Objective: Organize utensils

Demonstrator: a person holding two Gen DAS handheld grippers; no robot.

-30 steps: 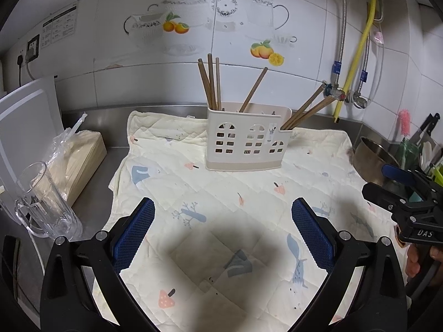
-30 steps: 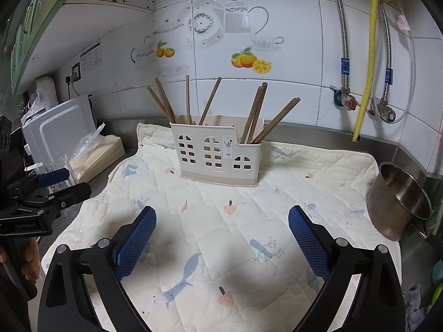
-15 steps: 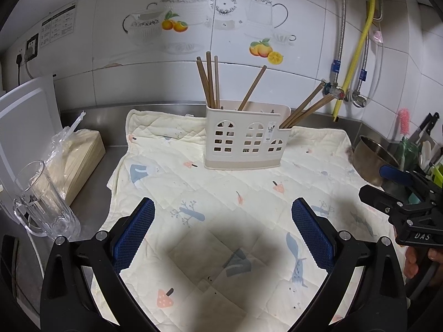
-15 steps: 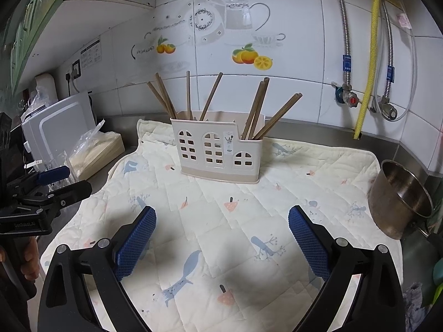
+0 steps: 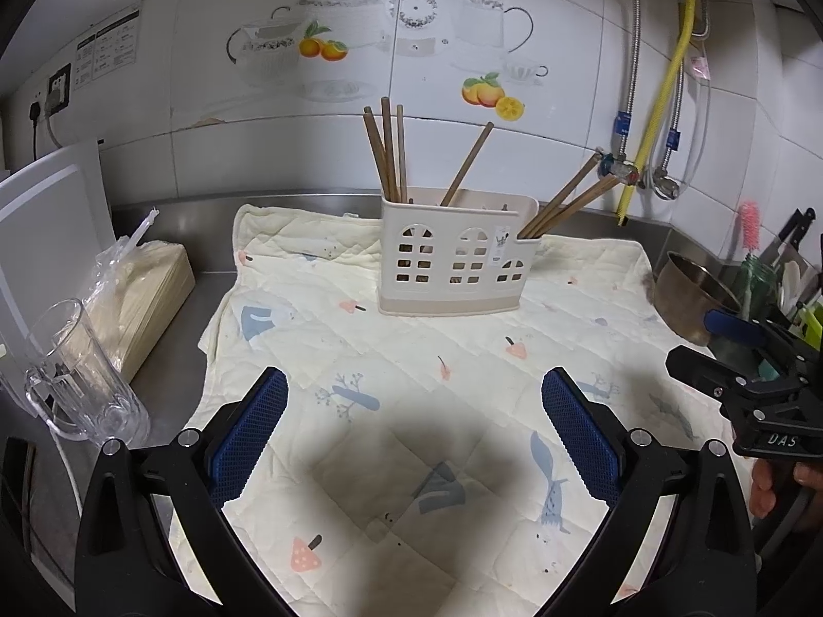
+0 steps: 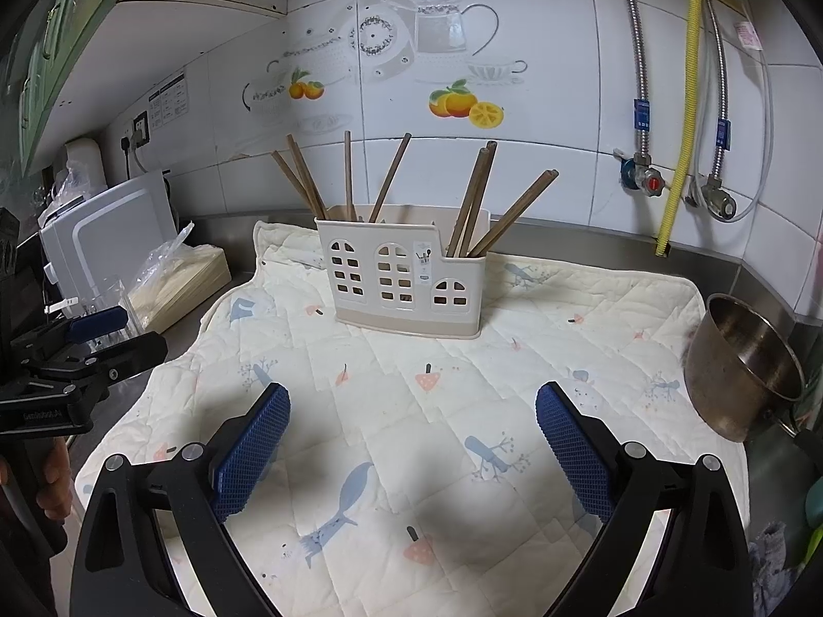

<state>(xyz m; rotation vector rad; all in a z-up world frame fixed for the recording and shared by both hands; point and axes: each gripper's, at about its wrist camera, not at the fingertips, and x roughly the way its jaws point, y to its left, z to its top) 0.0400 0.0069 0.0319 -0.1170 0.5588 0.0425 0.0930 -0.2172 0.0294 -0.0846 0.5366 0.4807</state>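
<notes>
A cream plastic utensil holder (image 5: 455,262) with window cut-outs stands on a quilted mat (image 5: 411,370) near the back wall; it also shows in the right wrist view (image 6: 406,277). Several brown wooden chopsticks (image 5: 388,151) stand in its left and middle compartments, and more chopsticks (image 5: 566,203) lean out of its right one (image 6: 483,200). My left gripper (image 5: 414,429) is open and empty, low over the mat's front. My right gripper (image 6: 411,439) is open and empty, also in front of the holder. Each gripper shows at the edge of the other's view.
A glass mug (image 5: 77,375) and a bagged stack (image 5: 144,288) sit on the steel counter at left, beside a white appliance (image 6: 108,226). A steel pot (image 6: 746,365) stands at the mat's right edge. Pipes and a yellow hose (image 6: 684,103) run down the tiled wall.
Both grippers have drawn back slightly from the holder and stay open. Nothing on the mat has moved.
</notes>
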